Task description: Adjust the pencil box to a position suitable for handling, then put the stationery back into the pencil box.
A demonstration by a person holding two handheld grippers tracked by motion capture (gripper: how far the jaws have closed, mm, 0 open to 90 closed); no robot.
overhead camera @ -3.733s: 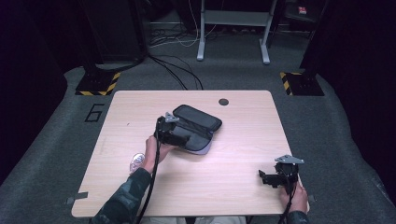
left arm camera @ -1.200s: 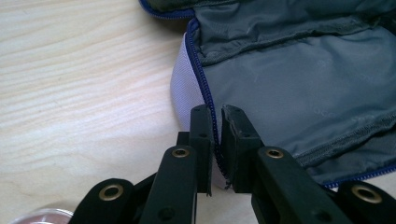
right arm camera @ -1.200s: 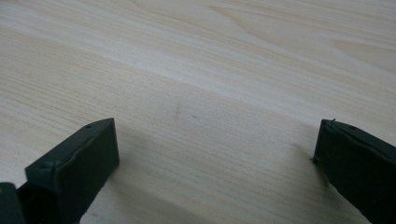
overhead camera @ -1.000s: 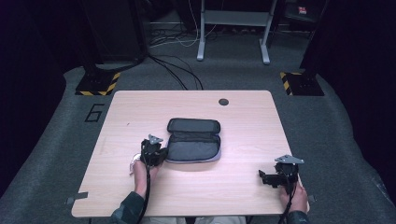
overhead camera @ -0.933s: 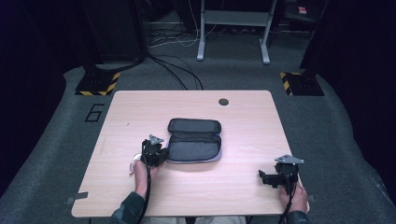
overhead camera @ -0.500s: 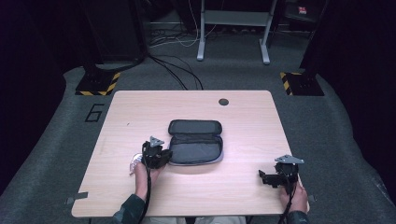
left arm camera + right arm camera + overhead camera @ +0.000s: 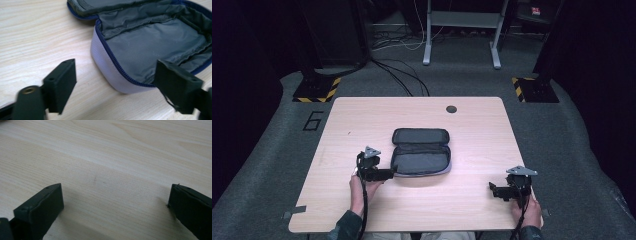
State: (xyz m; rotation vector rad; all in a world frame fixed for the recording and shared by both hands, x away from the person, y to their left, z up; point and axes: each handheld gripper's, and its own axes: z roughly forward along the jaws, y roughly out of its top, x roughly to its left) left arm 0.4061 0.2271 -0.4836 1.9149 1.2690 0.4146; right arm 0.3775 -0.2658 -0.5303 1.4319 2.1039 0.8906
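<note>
Dark floor and black stands sit all around a light wood table [image 7: 362, 120]. On the table lies a grey case [image 7: 420, 158] with a blue zip, a bit left of the middle. It is open now, with its lid flat on the far side, and it looks empty inside. A few seconds ago the left gripper [image 7: 384, 174] was up at the case and the case lay tilted, farther back. Since then the case has come nearer and sits straight, and the gripper has backed off to its left end. Its jaws are wide apart and hold nothing; the near corner of the case sits between them, not pinched. The right gripper [image 7: 494, 190] has stayed near the right front corner, well apart from the case, jaws spread over bare wood. I think the opening step is done, and the case is ready to be filled.
</note>
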